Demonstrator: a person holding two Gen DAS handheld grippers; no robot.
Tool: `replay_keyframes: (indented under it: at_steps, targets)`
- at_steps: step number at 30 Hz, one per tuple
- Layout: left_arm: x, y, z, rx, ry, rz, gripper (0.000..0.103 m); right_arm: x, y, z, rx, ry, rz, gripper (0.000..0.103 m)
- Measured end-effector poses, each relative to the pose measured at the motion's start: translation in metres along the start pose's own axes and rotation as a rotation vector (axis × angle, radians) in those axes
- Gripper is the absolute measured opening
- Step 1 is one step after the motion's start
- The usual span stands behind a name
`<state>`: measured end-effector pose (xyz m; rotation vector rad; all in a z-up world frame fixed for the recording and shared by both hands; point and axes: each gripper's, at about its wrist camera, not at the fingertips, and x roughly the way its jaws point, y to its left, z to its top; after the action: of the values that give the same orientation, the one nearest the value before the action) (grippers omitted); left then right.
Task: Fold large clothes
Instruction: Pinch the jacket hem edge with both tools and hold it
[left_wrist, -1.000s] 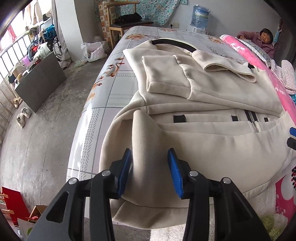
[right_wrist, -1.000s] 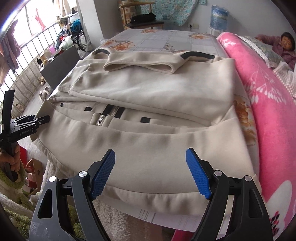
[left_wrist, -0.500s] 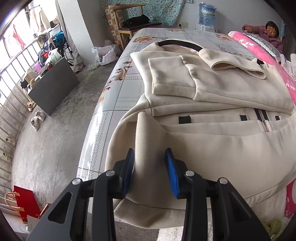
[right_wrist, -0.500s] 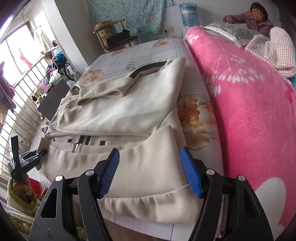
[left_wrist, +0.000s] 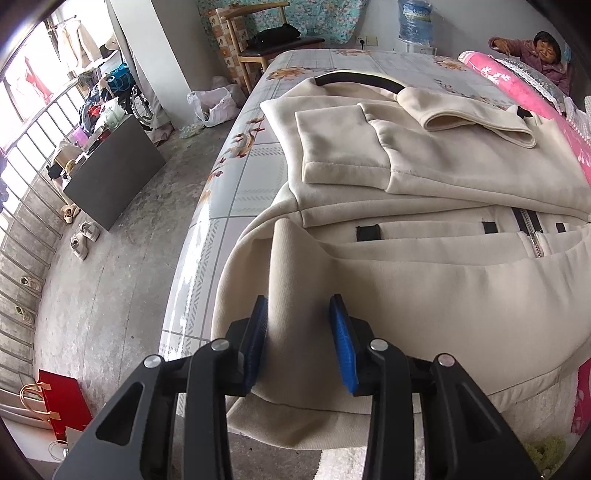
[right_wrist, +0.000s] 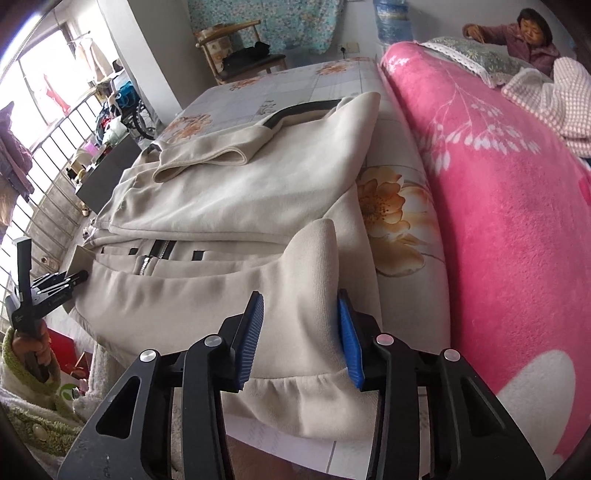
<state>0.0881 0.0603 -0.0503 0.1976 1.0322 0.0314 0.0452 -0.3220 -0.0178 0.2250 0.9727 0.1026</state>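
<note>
A large cream zip-up jacket (left_wrist: 424, 280) lies on the bed with its sleeves folded across the body; it also shows in the right wrist view (right_wrist: 236, 199). My left gripper (left_wrist: 301, 341) is shut on a raised pinch of the jacket's near left hem corner. My right gripper (right_wrist: 301, 339) is shut on a raised pinch of the near right hem corner. The left gripper (right_wrist: 48, 291) also shows in the right wrist view, held by a hand.
The bed's floral sheet (left_wrist: 251, 181) extends beyond the jacket. A pink blanket (right_wrist: 498, 229) lies along the right side. A person (left_wrist: 543, 55) sits at the far right. A wooden chair (left_wrist: 266, 40), a bag (left_wrist: 212, 107) and a red bag (left_wrist: 62, 402) stand on the floor.
Both grippers closed onto the jacket's hem corners. The right gripper swung to the jacket's right corner; fabric now bunches up between its pads.
</note>
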Motion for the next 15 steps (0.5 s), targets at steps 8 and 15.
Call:
replay_keyframes:
  at_steps: [8, 15]
  targets:
    - [0.001, 0.002, 0.001, -0.019, 0.003, -0.015, 0.034, 0.017, -0.01, 0.016, 0.003, 0.047, -0.003, 0.031]
    - [0.002, 0.004, 0.0, -0.02, 0.005, -0.018, 0.034, 0.031, 0.0, 0.018, -0.092, 0.114, -0.077, 0.023]
